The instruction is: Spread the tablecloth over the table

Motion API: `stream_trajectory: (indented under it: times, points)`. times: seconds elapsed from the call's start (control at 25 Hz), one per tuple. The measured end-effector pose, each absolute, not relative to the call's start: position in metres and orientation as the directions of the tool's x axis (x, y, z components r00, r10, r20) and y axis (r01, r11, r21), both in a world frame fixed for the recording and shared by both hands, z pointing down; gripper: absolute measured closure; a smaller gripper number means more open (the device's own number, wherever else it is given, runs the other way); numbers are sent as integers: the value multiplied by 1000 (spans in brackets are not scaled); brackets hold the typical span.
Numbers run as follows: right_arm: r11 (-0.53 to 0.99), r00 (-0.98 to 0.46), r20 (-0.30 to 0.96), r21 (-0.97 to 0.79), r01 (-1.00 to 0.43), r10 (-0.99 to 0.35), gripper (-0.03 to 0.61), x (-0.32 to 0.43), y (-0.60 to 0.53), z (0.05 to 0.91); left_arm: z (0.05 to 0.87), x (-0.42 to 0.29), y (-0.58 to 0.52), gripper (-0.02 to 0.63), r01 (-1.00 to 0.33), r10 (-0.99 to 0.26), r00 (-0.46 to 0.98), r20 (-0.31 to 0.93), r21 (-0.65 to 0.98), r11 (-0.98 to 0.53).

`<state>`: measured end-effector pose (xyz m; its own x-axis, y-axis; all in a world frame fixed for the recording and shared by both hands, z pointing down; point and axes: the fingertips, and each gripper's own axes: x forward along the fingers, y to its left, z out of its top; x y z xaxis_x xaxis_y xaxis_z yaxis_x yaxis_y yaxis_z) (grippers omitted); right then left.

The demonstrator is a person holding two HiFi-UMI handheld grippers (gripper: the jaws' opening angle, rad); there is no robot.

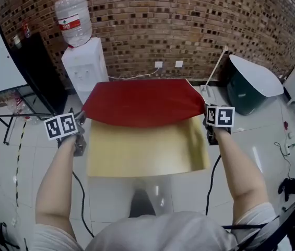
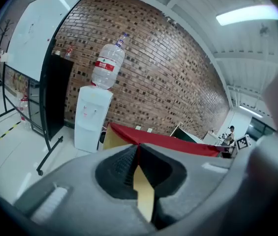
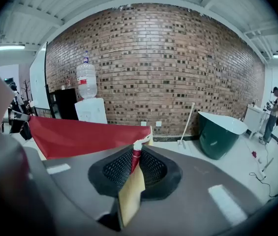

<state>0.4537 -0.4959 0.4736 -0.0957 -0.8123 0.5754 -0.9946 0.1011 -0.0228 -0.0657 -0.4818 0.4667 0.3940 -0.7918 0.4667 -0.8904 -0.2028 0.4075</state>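
Head view first: right at the bottom is the person's grey shirt (image 1: 157,234), with both forearms reaching out from it. The left gripper (image 1: 78,127) and right gripper (image 1: 209,120) each have one side of the tablecloth (image 1: 142,103), and it's stretched in the air between them over the tiled floor (image 1: 27,156). The far part shows red on top, and the nearer part hangs down with its tan side facing the camera. Behind it there's a water dispenser (image 1: 84,67) against the brick wall (image 1: 189,20), with a green tub (image 1: 251,85) off to the right.

Left gripper view: the jaws are squeezed together on the cloth's edge. A tan strip pokes out between them, and the red sheet runs off to the right.

Right gripper view: same deal, the jaws are clamped on a corner of the cloth. It's red at the tips and tan lower down, and the red sheet stretches away to the left.
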Motion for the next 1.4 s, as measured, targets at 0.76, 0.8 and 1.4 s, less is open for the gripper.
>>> stream_trajectory:
  times: [0.76,0.8,1.4]
  points:
    - [139,-139,659,-53,-989,-739,551,461,-346,556,558,-62,-315,606,-918,-732,362,577,358,-171]
    - [138,-134,663,-47,-989,-737,551,463,-342,558,561,-62,-311,606,-918,-730,362,580,360,-168]
    - [104,-97,729,-35,-994,-677,548,475,-286,616,620,-71,-267,605,-898,-709,339,618,438,-47]
